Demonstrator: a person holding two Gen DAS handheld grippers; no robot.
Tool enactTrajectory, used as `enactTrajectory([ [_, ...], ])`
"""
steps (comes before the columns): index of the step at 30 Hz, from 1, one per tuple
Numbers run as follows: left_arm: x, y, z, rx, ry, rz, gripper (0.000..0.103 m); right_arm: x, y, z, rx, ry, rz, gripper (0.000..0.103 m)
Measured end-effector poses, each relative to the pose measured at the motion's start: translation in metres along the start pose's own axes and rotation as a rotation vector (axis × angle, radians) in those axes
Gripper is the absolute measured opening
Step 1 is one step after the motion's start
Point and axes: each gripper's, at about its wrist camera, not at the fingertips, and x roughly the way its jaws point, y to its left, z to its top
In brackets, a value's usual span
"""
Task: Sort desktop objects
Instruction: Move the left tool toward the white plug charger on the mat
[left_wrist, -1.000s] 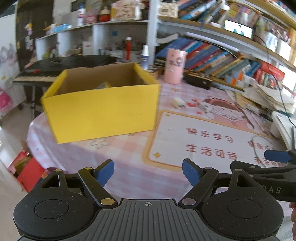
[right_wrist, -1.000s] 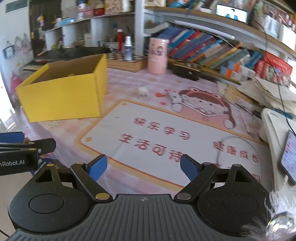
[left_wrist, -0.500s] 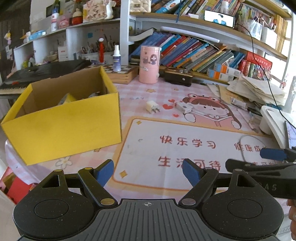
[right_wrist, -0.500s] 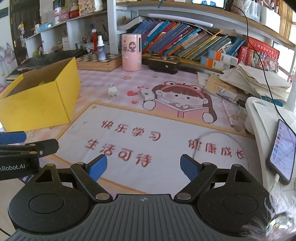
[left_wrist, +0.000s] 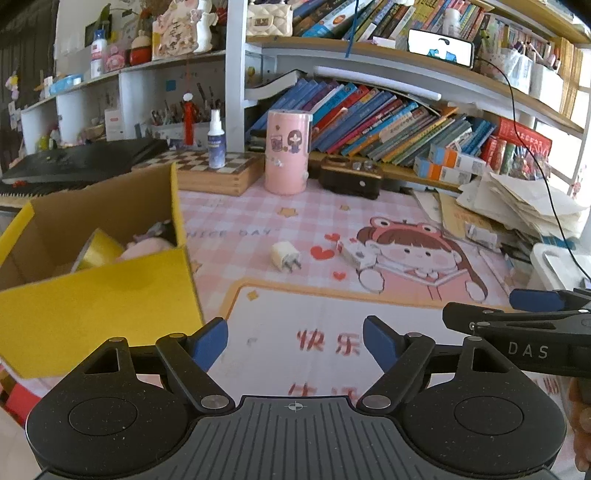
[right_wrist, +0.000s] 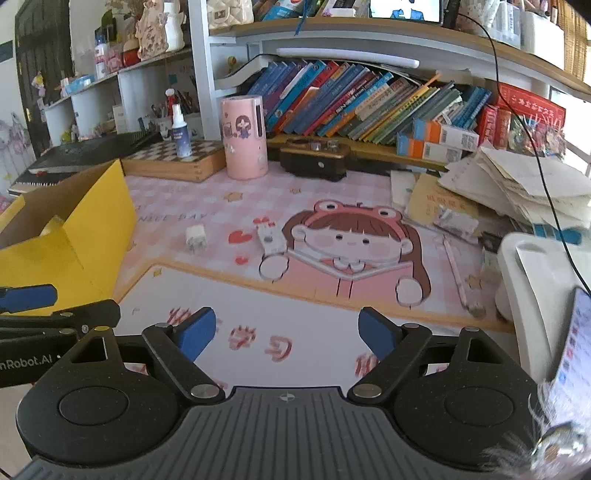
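Observation:
A white charger plug lies on the pink desk mat, also seen in the right wrist view. A small white flat packet lies right of it, also in the right wrist view. A yellow cardboard box stands at the left with a yellow tape roll and a pink soft item inside; its wall shows in the right wrist view. My left gripper is open and empty, short of the plug. My right gripper is open and empty over the mat.
A pink cylinder, a black case, a chessboard box with a spray bottle stand at the back before rows of books. Paper stacks, a pen, a white stand with a phone crowd the right.
Both grippers have swung right and moved forward over the desk; the yellow box slid to the left of both views and the plug and packet came nearer. Jaws stayed open.

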Motion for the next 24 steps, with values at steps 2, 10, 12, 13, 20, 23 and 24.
enactTrajectory([
  [2, 0.007, -0.003, 0.006, -0.007, -0.009, 0.004, 0.072, 0.007, -0.006, 0.007, -0.002, -0.004, 0.01, 0.083],
  [10, 0.04, -0.012, 0.027, -0.04, -0.024, 0.062, 0.06, 0.038, -0.022, 0.033, -0.03, -0.011, 0.06, 0.083],
  [12, 0.049, -0.014, 0.031, -0.042, -0.023, 0.087, 0.059, 0.046, -0.025, 0.039, -0.037, -0.009, 0.069, 0.083],
  [13, 0.053, -0.014, 0.033, -0.045, -0.022, 0.097, 0.059, 0.05, -0.026, 0.041, -0.039, -0.008, 0.074, 0.083],
  [20, 0.085, -0.021, 0.043, -0.059, 0.003, 0.165, 0.059, 0.076, -0.032, 0.059, -0.056, -0.019, 0.12, 0.083],
  [23, 0.098, -0.02, 0.047, -0.071, 0.006, 0.186, 0.059, 0.087, -0.034, 0.065, -0.059, -0.016, 0.139, 0.083],
  [24, 0.103, -0.02, 0.048, -0.074, 0.01, 0.194, 0.059, 0.09, -0.035, 0.066, -0.059, -0.014, 0.145, 0.083],
])
